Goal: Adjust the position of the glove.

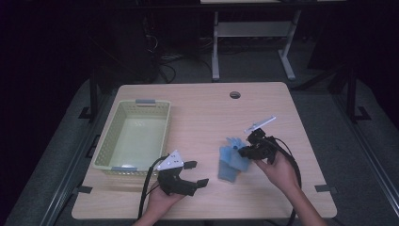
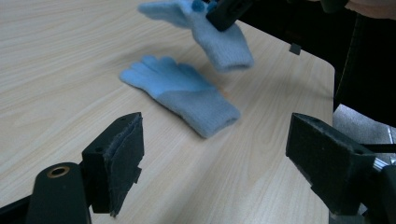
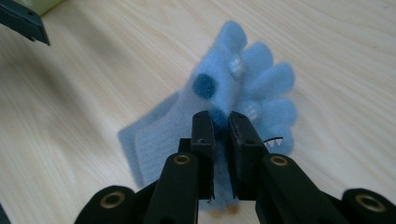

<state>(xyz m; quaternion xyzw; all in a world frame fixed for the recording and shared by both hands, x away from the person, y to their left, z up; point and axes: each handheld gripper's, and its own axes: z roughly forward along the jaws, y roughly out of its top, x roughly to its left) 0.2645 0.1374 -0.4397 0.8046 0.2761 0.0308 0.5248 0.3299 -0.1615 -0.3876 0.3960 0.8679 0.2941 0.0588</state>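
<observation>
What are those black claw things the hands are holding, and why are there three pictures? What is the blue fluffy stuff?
A person holds a grabbing tool in each hand. One picture looks down from above the wooden table; the other two come from small cameras riding on each tool. The left claw is open and holds nothing. The right claw is pinching a light blue glove and lifting it. A second blue glove lies flat on the table. A pale green basket sits at the left, and a small syringe-like thing lies beyond the right claw.
</observation>
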